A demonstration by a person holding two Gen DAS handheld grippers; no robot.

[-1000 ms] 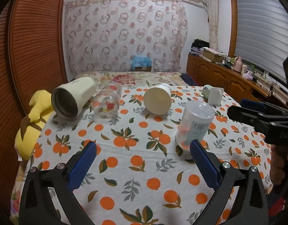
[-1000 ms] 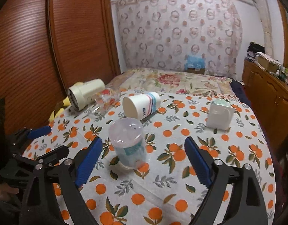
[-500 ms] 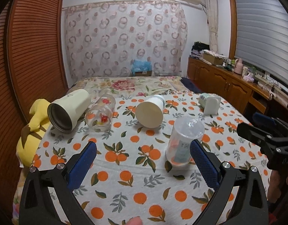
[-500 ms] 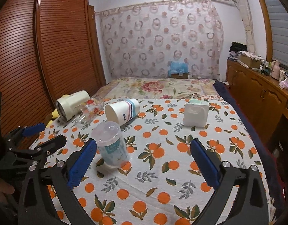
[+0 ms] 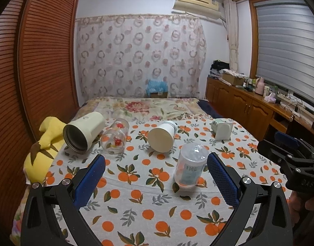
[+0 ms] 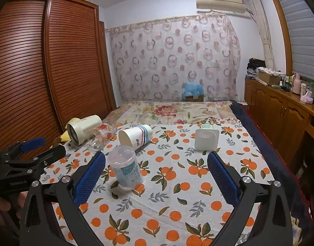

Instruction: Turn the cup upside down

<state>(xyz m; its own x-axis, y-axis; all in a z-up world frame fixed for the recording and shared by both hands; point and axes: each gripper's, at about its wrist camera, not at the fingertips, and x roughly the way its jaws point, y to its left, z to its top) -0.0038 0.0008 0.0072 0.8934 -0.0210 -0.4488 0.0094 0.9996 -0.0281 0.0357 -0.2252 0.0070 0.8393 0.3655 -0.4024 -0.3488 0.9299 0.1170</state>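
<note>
A clear plastic cup (image 5: 190, 165) stands upside down on the orange-print cloth (image 5: 148, 196); it also shows in the right wrist view (image 6: 126, 168). My left gripper (image 5: 157, 179) is open and empty, held back from the cup. My right gripper (image 6: 156, 179) is open and empty, with the cup ahead by its left finger. The right gripper shows at the right edge of the left wrist view (image 5: 288, 153), and the left gripper at the left edge of the right wrist view (image 6: 30, 153).
Lying on their sides at the back are a cream tumbler (image 5: 83, 132), a printed glass (image 5: 115, 139) and a white striped paper cup (image 5: 162, 136). A white square container (image 5: 222, 128) sits back right. A yellow plush toy (image 5: 44, 149) lies at the left edge. A wooden wardrobe (image 6: 54, 71) stands left.
Both grippers have pulled back and risen away from the table. The clear cup stays upside down where it stood.
</note>
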